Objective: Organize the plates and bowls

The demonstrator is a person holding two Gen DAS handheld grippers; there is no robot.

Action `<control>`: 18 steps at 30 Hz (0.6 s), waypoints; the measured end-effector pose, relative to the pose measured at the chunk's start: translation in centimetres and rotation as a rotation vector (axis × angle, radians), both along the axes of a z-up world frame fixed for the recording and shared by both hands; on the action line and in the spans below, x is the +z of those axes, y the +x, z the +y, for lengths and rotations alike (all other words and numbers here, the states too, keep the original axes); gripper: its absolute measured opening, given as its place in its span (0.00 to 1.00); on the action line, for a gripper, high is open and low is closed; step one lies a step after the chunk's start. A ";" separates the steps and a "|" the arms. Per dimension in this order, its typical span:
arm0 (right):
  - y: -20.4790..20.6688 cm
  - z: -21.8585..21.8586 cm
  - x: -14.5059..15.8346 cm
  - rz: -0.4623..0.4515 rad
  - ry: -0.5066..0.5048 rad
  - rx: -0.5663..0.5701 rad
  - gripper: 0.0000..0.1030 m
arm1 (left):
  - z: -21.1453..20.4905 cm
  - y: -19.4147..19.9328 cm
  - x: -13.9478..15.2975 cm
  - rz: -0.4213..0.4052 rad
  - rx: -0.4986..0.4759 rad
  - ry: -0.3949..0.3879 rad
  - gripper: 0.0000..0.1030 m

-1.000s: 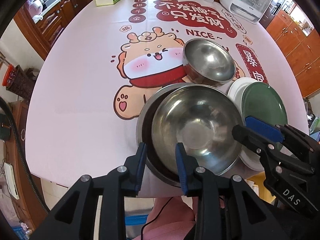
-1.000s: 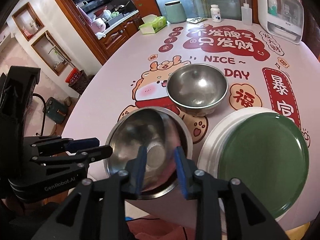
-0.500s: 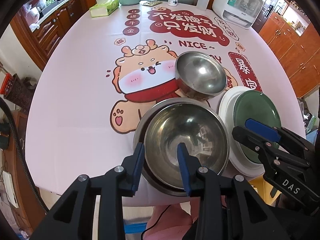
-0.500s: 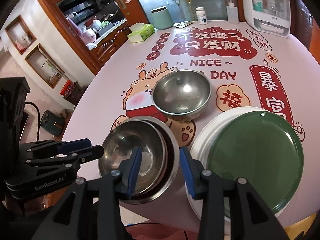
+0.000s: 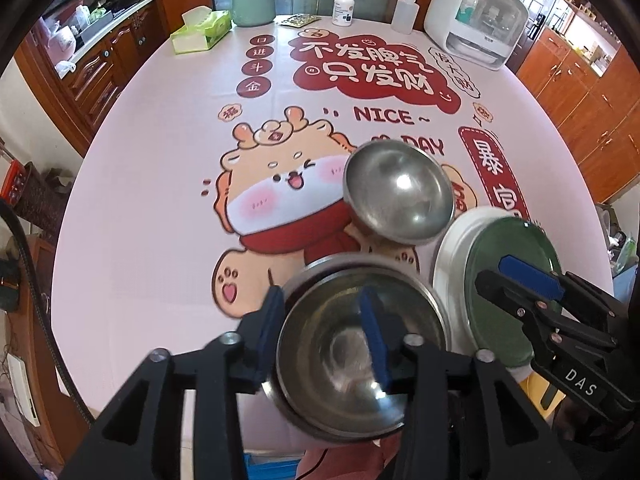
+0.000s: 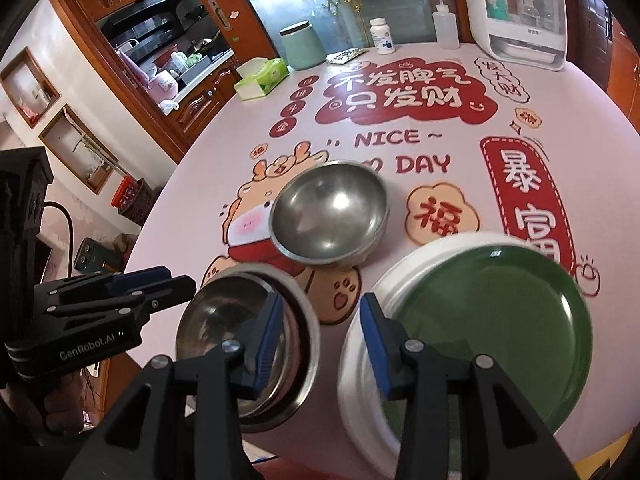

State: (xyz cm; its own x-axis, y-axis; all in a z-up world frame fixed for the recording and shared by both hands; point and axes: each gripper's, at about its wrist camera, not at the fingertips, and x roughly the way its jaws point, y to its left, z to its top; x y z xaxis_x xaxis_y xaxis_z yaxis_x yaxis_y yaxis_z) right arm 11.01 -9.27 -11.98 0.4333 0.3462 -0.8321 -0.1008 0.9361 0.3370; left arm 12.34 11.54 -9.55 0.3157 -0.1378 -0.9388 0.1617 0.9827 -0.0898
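Near table edge: steel bowl (image 5: 360, 344) nested in larger bowl (image 6: 296, 344). Beside it, green plate (image 6: 492, 328) on white plate (image 6: 360, 368). Behind, empty bowl (image 6: 330, 216). Left gripper (image 5: 324, 336) opening astride rim, gripping nothing; right gripper (image 6: 320, 340) parted, empty.

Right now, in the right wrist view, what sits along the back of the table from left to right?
Tissue box → green jar → foil packet → pill bottle → squeeze bottle → white appliance.
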 end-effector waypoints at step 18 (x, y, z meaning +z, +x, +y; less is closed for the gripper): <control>6.7 -3.0 -3.2 0.075 0.086 -0.013 0.39 | -3.9 7.1 -2.8 0.052 0.037 0.046 0.66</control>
